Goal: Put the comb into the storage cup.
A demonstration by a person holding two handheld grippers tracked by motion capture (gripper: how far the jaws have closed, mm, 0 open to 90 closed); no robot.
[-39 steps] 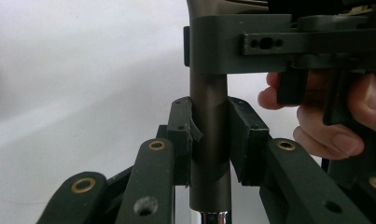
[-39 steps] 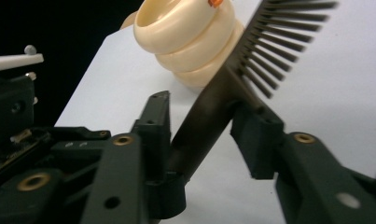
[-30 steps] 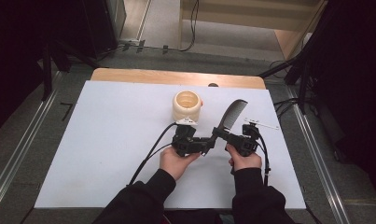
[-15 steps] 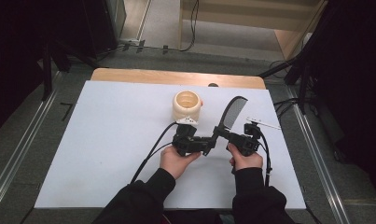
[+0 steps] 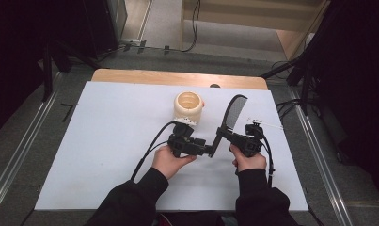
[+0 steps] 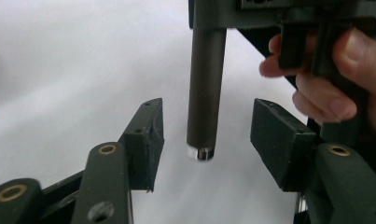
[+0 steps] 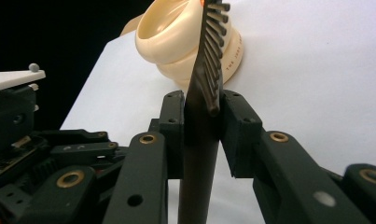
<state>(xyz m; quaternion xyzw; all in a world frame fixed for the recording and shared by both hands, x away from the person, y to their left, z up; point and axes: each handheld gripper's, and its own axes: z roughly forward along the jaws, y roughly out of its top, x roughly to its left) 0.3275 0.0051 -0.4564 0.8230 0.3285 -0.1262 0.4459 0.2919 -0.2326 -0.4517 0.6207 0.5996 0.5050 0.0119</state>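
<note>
Your right tongs (image 7: 202,135) stay clamped on the black plastic comb (image 5: 234,113) above the white worktop (image 5: 107,127) — a handover, I judge — so your left tongs (image 6: 206,140) have just spread off its handle end, near the cream cup (image 5: 188,106).

A lab-like recording bay: a white board (image 5: 107,155) laid over a wooden table (image 5: 177,77), metal floor rails (image 5: 18,160) along both sides, dark stand legs (image 5: 295,70) and loose cables (image 5: 194,23) on a grey floor (image 5: 163,23).

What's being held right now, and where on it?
The right gripper clamps the comb on its handle, just below the teeth; nothing else grips it.
</note>
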